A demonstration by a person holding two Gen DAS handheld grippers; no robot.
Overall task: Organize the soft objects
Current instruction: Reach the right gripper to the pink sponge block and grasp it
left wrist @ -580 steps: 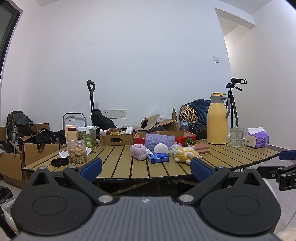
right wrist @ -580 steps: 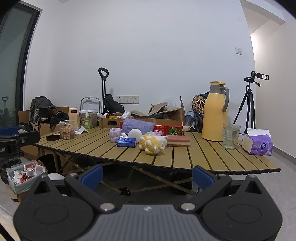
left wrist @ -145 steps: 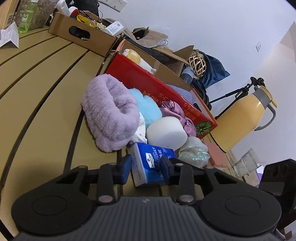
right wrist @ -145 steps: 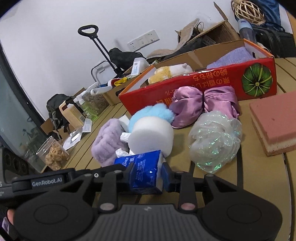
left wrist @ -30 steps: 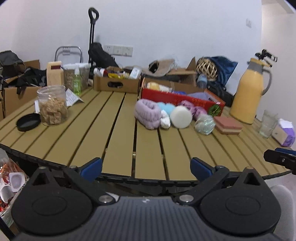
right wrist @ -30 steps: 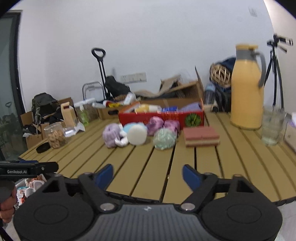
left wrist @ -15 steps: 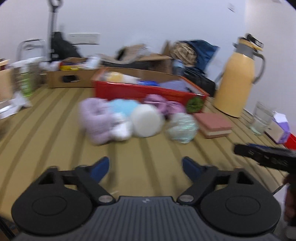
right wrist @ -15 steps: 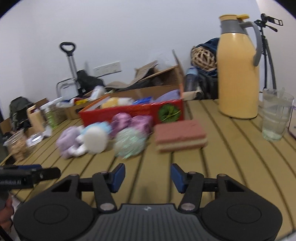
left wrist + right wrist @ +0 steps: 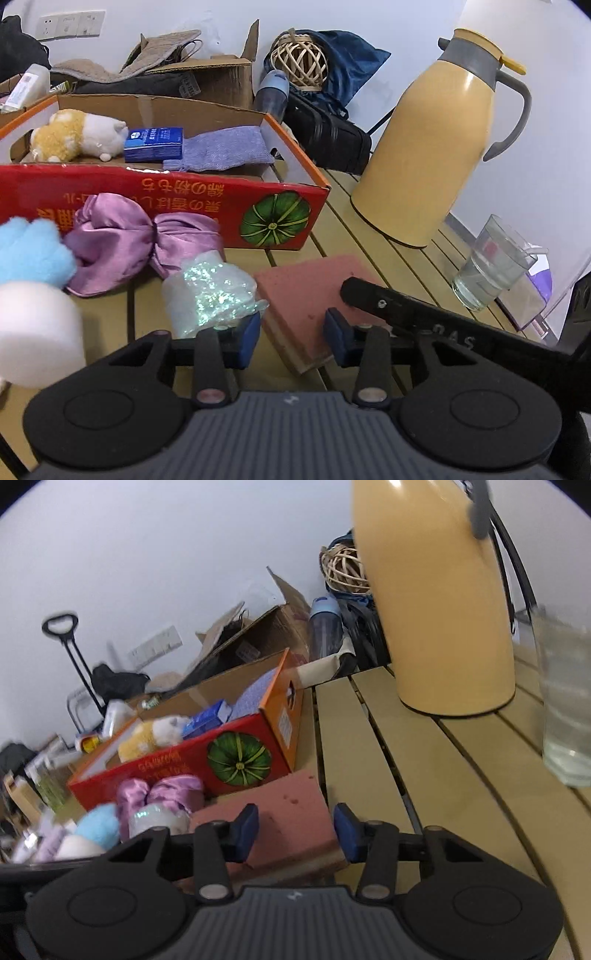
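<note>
A second ago both grippers hung back from the table edge with their fingers spread wide; now both have come in low over the slatted table (image 9: 373, 240), close to the red box (image 9: 280, 214), and their jaws are closing. Some seconds earlier the blue tissue pack (image 9: 153, 139) was pinched in front of the box; it now lies inside.

The red box holds a yellow-and-white plush toy (image 9: 74, 134), the blue tissue pack beside it, and a folded purple cloth (image 9: 221, 147) toward its pumpkin-printed end.

Just in front of the box lie a purple satin bow (image 9: 122, 236), a blue fluffy puff (image 9: 29, 247), a white foam round (image 9: 33, 328) and an iridescent mesh bundle (image 9: 210, 291).

The pink sponge (image 9: 314, 291) lies flat on the table in front of the box's pumpkin end, touching the mesh bundle. The left gripper (image 9: 291, 339) straddles the sponge's near corner, its blue pads partly spread on either side; whether they touch it I cannot tell. The right gripper (image 9: 295, 827) brackets the sponge's other end the same way, pads near its sides but with contact unclear.
</note>
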